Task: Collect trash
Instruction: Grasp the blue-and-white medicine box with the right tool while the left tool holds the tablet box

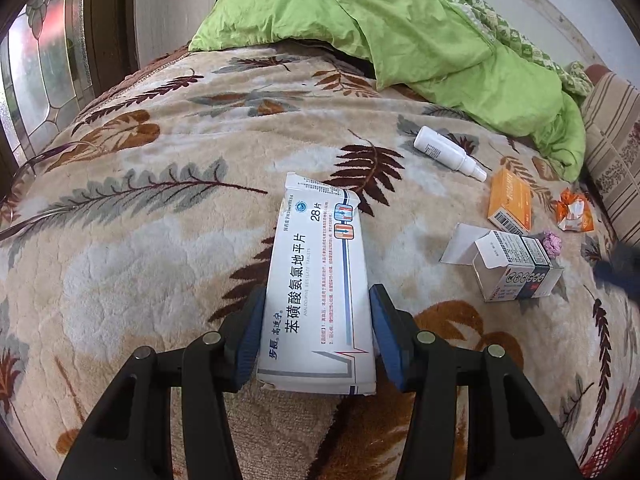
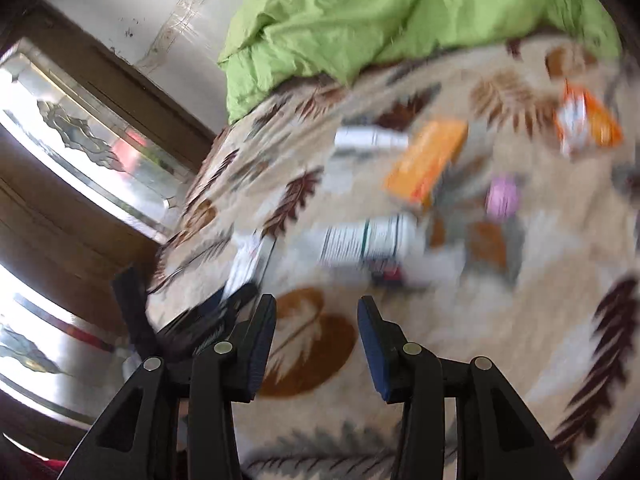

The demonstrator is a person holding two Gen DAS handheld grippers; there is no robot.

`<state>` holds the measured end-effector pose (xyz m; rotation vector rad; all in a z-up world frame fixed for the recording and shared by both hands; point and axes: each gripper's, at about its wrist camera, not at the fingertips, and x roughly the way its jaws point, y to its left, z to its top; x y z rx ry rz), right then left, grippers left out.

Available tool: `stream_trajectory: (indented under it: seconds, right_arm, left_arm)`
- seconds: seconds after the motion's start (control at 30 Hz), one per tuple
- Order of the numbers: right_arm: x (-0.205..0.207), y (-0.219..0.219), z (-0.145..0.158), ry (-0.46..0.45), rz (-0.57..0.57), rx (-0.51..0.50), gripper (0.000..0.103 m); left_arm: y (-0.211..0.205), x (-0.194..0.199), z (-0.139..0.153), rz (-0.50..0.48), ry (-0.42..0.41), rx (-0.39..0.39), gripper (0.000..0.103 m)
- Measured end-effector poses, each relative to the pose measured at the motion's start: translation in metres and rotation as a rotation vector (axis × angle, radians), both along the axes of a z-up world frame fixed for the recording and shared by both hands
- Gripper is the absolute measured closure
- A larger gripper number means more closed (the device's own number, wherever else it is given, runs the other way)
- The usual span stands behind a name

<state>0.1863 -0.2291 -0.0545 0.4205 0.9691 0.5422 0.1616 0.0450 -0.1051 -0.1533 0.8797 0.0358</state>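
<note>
The left gripper (image 1: 318,328) tilts down over the bed (image 1: 160,240), its blue pads pressed on a white tablet box (image 1: 320,280) held above the leaf-patterned blanket. To its right lie one white spray bottle (image 1: 448,152), one orange box (image 1: 510,200), one opened box (image 1: 516,268), one orange wrapper (image 1: 574,210) and one purple wad (image 1: 551,242). The right gripper (image 2: 316,344), angled down, stands partly open and empty.

The right wrist view is motion-blurred: the orange box (image 2: 426,162), bottle (image 2: 370,138) and open carton (image 2: 366,244) show no readable print. In the left wrist view, a dark blurred shape (image 1: 618,268) at 3 o'clock is unidentifiable, and red mesh (image 1: 612,444) at 4 o'clock is cut off.
</note>
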Motion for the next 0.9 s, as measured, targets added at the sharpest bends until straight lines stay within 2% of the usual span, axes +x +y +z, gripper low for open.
stream_trajectory:
  seconds: [0.07, 0.13, 0.23, 0.33, 0.47, 0.53, 0.67, 0.73, 0.77, 0.83, 0.9]
  right_arm:
    - [0.024, -0.007, 0.000, -0.019, -0.060, -0.044, 0.058]
    - [0.045, -0.015, -0.017, 0.010, -0.115, -0.074, 0.058]
    - [0.061, -0.026, -0.044, 0.089, -0.150, -0.026, 0.058]
    - [0.048, -0.027, -0.051, 0.119, -0.152, 0.031, 0.058]
    - [0.010, -0.009, -0.049, 0.170, -0.061, 0.084, 0.058]
    - [-0.007, 0.005, -0.047, 0.180, 0.009, 0.066, 0.058]
    - [-0.022, 0.014, -0.023, 0.111, 0.070, 0.026, 0.058]
    - [-0.017, 0.017, -0.006, 0.029, 0.080, -0.049, 0.058]
    - [-0.013, 0.017, -0.002, 0.002, 0.078, -0.080, 0.054]
    - [-0.005, 0.024, -0.001, -0.023, 0.096, -0.117, 0.049]
    - [0.007, 0.030, -0.007, -0.031, 0.101, -0.139, 0.049]
  left_arm:
    - [-0.001, 0.000, 0.000, -0.004, -0.003, 0.006, 0.053]
    - [-0.001, 0.000, 0.000, -0.002, -0.005, 0.011, 0.053]
    - [-0.001, 0.000, 0.000, -0.006, -0.006, 0.021, 0.053]
    - [-0.001, 0.001, 0.000, -0.004, -0.007, 0.012, 0.053]
    - [0.000, 0.001, 0.000, -0.004, -0.005, 0.006, 0.053]
    - [0.000, 0.001, 0.000, -0.003, -0.007, 0.005, 0.053]
    - [0.001, 0.002, -0.001, 0.000, -0.006, -0.006, 0.053]
    - [0.002, 0.002, -0.001, 0.001, -0.006, -0.005, 0.053]
    - [0.002, 0.002, -0.001, 0.001, -0.007, -0.006, 0.053]
    - [0.002, 0.002, -0.001, 0.001, -0.006, -0.009, 0.053]
    - [0.004, 0.001, 0.000, 0.008, -0.008, -0.012, 0.053]
